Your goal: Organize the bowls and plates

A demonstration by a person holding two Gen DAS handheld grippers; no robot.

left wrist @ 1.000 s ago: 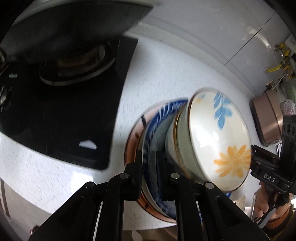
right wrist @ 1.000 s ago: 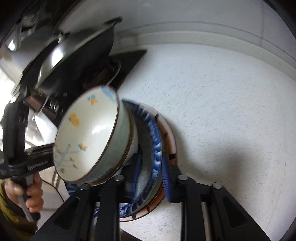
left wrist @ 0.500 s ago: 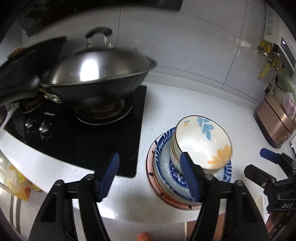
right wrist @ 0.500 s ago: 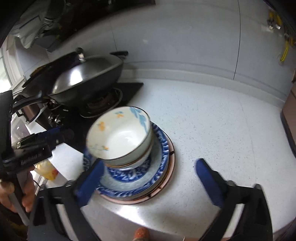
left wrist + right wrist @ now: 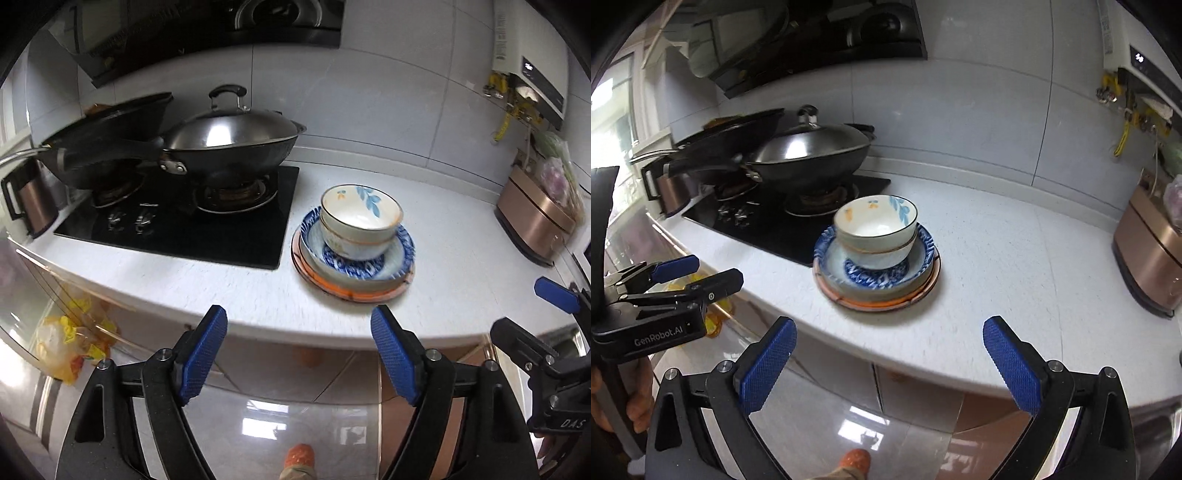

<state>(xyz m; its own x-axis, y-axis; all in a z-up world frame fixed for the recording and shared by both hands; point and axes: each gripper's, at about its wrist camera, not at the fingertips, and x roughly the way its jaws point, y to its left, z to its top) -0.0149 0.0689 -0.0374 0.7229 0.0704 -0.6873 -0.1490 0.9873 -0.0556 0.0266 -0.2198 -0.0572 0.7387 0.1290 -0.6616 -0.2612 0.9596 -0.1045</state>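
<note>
On the white surface (image 5: pixel 369 177), just right of the black hob (image 5: pixel 177 229), I see the stack: a floral bowl (image 5: pixel 360 218) nested in a second bowl, sitting upright in a blue-patterned dish (image 5: pixel 354 258), which lies on an orange-rimmed plate (image 5: pixel 354 291); from the right wrist view the same bowl (image 5: pixel 877 229), dish (image 5: pixel 875 273) and plate (image 5: pixel 879 302) sit near the front edge of the surface (image 5: pixel 1015 240), beside the hob (image 5: pixel 768 229). My left claw (image 5: pixel 299 354) hangs off the front edge, well apart from the stack; its jaws have just been opening and now stand wide, with nothing between the blue pads (image 5: pixel 203 354). My right claw (image 5: pixel 890 365) is likewise clear of the stack, jaws spread as wide as they go after just opening, nothing held; its pads (image 5: pixel 768 365) frame only cabinet front and floor. Each claw shows in the other's view: the right claw at the left view's right edge, the left claw (image 5: pixel 698 273) at the right view's left edge, gripped by a hand (image 5: pixel 635 402). On the hob sits a lidded wok (image 5: pixel 229 144) with a dark pan (image 5: pixel 107 133) to its left; a copper-coloured box (image 5: pixel 535 218) stands at the far right of the surface; a kettle (image 5: pixel 33 195) stands left of the hob.
</note>
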